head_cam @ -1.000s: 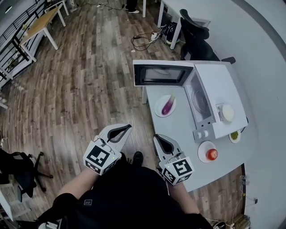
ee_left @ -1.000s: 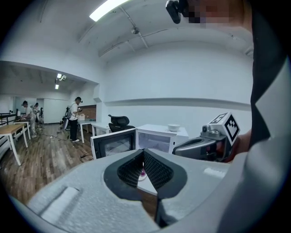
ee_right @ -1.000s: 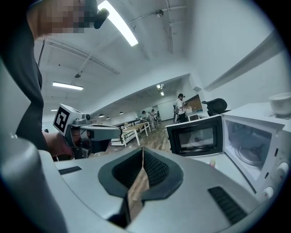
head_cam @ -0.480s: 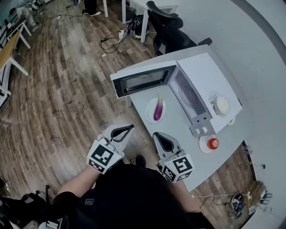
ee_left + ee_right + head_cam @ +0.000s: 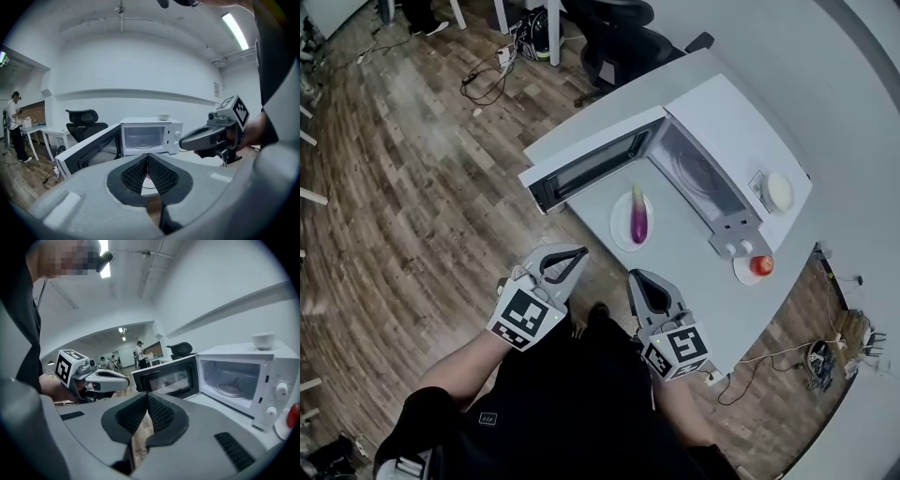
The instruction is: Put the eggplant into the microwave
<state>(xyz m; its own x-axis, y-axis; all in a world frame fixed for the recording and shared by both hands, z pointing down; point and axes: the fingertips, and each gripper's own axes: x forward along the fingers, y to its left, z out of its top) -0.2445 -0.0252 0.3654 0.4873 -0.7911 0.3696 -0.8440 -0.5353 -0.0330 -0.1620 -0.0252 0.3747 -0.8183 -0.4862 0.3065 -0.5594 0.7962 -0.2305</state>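
Note:
A purple eggplant point(image 5: 637, 219) lies on a white plate point(image 5: 622, 231) on the grey table point(image 5: 694, 281), just in front of the white microwave point(image 5: 733, 131). The microwave's door point(image 5: 586, 171) stands swung wide open to the left, and its cavity point(image 5: 139, 139) with the glass turntable point(image 5: 233, 388) is bare. My left gripper point(image 5: 581, 252) is shut and empty, held off the table's near-left edge. Beside it my right gripper point(image 5: 637, 277) is shut and empty over the table's near corner. Each one shows in the other's view: the right gripper point(image 5: 183, 140) and the left gripper point(image 5: 125, 379).
A red tomato point(image 5: 760, 265) sits on a small plate by the microwave's knobs. A white bowl point(image 5: 778, 191) rests on top of the microwave. A black office chair point(image 5: 614, 33) and cables lie beyond the table on the wooden floor. People stand far off point(image 5: 14, 126).
Both grippers have swung round toward the table, and the table and microwave now sit turned and higher in the head view. Both pairs of jaws stay shut.

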